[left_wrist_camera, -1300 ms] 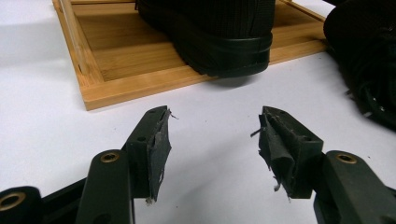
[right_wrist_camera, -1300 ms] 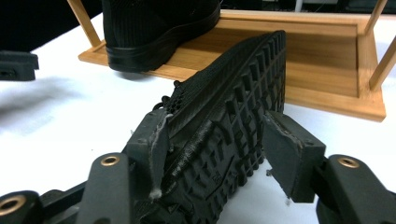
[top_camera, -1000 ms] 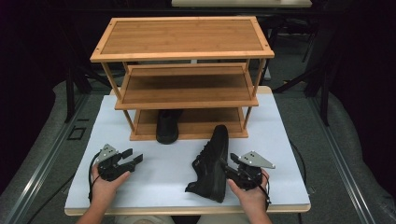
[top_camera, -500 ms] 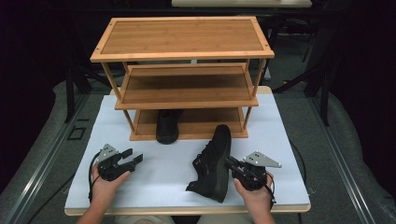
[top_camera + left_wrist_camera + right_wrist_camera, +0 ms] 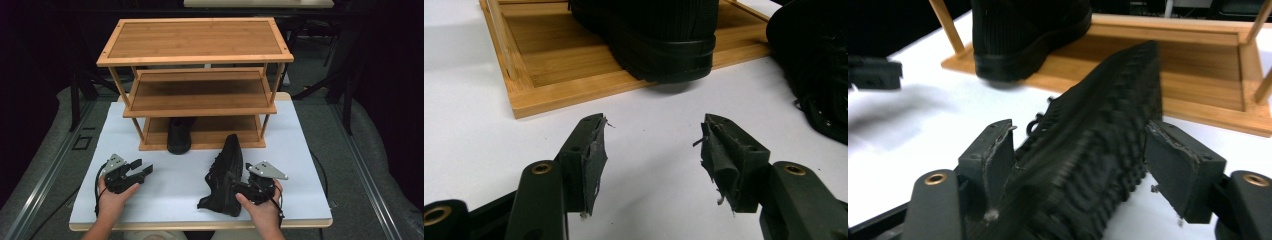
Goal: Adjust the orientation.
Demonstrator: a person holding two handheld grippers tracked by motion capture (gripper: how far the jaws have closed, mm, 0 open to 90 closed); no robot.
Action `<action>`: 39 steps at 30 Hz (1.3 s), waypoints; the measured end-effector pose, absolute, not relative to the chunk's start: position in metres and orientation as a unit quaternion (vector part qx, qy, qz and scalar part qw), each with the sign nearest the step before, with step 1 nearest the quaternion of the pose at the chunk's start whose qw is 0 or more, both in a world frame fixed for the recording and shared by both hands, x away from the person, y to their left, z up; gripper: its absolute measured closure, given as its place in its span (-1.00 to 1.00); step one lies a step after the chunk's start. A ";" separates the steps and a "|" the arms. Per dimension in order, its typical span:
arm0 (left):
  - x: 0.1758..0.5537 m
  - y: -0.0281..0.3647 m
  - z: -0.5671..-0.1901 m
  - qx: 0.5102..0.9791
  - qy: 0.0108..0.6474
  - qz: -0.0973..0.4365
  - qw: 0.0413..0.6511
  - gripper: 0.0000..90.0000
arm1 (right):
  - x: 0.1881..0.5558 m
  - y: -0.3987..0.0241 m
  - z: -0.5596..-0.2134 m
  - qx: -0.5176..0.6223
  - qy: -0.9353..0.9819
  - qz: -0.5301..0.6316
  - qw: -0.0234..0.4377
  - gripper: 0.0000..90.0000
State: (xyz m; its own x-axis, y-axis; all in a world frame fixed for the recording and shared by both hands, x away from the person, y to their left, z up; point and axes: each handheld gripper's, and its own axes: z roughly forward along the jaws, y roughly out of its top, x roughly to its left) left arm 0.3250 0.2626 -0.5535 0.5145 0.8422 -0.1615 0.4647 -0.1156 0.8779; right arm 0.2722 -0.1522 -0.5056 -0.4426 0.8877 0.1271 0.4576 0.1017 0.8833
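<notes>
On the white table (image 5: 310, 150), a three-tier bamboo shoe rack (image 5: 195, 55) stands at the far side, its top and middle shelves bare. One black shoe (image 5: 179, 136) sits upright on the bottom shelf toward its left end, the end nearest the person overhanging the shelf's front edge; the left gripper view shows that end (image 5: 659, 45) directly ahead of the jaws and apart from them. A second black shoe (image 5: 226, 174) lies tipped on its side on the table in front of the rack, its far end just short of the bottom shelf and its near end at the right gripper (image 5: 250, 189). In the right gripper view this shoe's treaded sole (image 5: 1098, 150) runs between the two jaws, which stand wide on either side of it; whether the pads touch the shoe cannot be told, since the shoe is blurred there. The left gripper (image 5: 653, 145), held in the person's left hand (image 5: 114, 196), rests low over the table's left front area with jaws spread wide around nothing, well apart from the tipped shoe.
</notes>
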 end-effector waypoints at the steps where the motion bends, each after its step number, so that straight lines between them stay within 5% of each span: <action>1: 0.325 0.263 -0.553 0.723 0.452 0.193 0.486 -0.04 | 0.273 -0.148 -0.507 0.475 0.712 0.462 0.231 -0.39; 7: 0.325 0.264 -0.554 0.717 0.455 0.195 0.490 -0.04 | 0.279 -0.133 -0.512 0.473 0.733 0.429 0.236 -0.38; 19: 0.324 0.266 -0.552 0.713 0.456 0.197 0.494 -0.04 | 0.264 -0.162 -0.500 0.487 0.718 0.435 0.242 -0.03; 28: 0.324 0.263 -0.553 0.716 0.456 0.195 0.492 -0.04 | 0.253 -0.226 -0.505 0.549 0.681 0.431 0.223 0.55; 31: 0.324 0.263 -0.553 0.716 0.457 0.196 0.490 -0.04 | 0.253 -0.250 -0.512 0.571 0.671 0.434 0.190 0.50; 39: 0.325 0.263 -0.554 0.716 0.457 0.195 0.491 -0.04 | 0.251 -0.262 -0.505 0.570 0.665 0.438 0.203 0.28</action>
